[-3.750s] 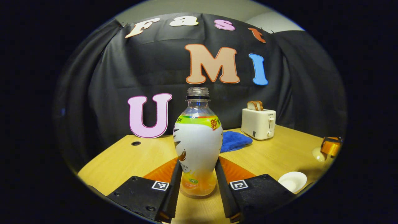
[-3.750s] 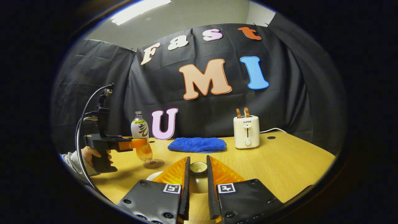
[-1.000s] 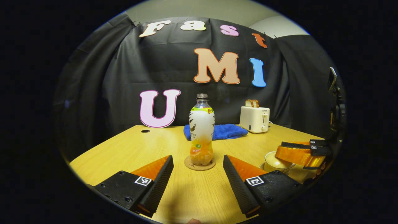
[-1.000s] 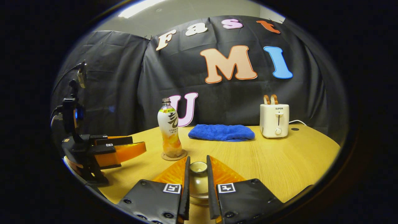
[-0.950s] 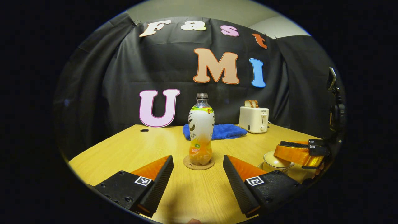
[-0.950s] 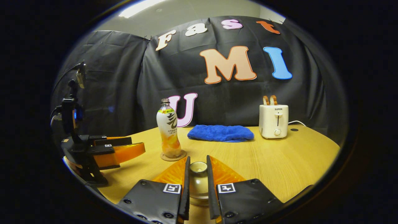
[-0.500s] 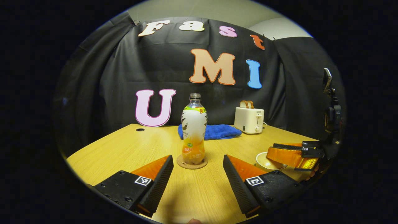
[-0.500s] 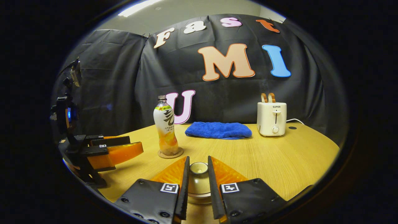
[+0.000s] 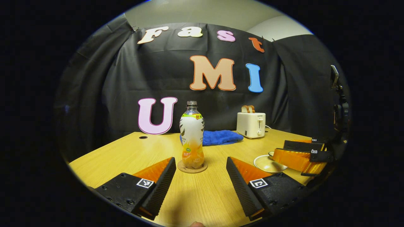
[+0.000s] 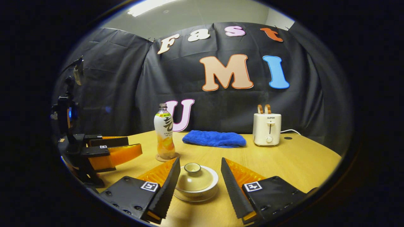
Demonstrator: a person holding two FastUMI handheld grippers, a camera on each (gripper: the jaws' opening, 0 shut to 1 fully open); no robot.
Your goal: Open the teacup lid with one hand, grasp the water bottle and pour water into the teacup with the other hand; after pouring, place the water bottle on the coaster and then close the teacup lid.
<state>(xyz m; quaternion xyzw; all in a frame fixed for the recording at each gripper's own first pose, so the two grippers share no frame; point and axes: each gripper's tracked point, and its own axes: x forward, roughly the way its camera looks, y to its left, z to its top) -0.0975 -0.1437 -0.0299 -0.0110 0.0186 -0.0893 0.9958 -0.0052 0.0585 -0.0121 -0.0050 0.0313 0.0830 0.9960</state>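
The water bottle (image 9: pixel 191 138) stands upright on a round cork coaster (image 9: pixel 192 166) in the left gripper view, a short way ahead of my open left gripper (image 9: pixel 201 167), which holds nothing. In the right gripper view the cream teacup (image 10: pixel 196 186) sits on its saucer with the lid (image 10: pixel 193 176) on it. My right gripper (image 10: pixel 200 171) is open around it, fingers apart from the lid on both sides. The bottle (image 10: pixel 164 132) and coaster (image 10: pixel 161 157) stand behind and left of the cup. The left gripper (image 10: pixel 109 151) shows at the far left; the right gripper (image 9: pixel 296 154) shows at the far right of the left gripper view.
A blue cloth (image 10: pixel 214 138) lies at the back of the wooden table (image 10: pixel 293 160), with a white toaster (image 10: pixel 266 128) holding toast to its right. The same cloth (image 9: pixel 221 137) and toaster (image 9: pixel 251 125) show behind the bottle in the left gripper view.
My right gripper has opened and let go of the lid, which now rests on the teacup. My left gripper, open, has drawn back from the bottle on the coaster.
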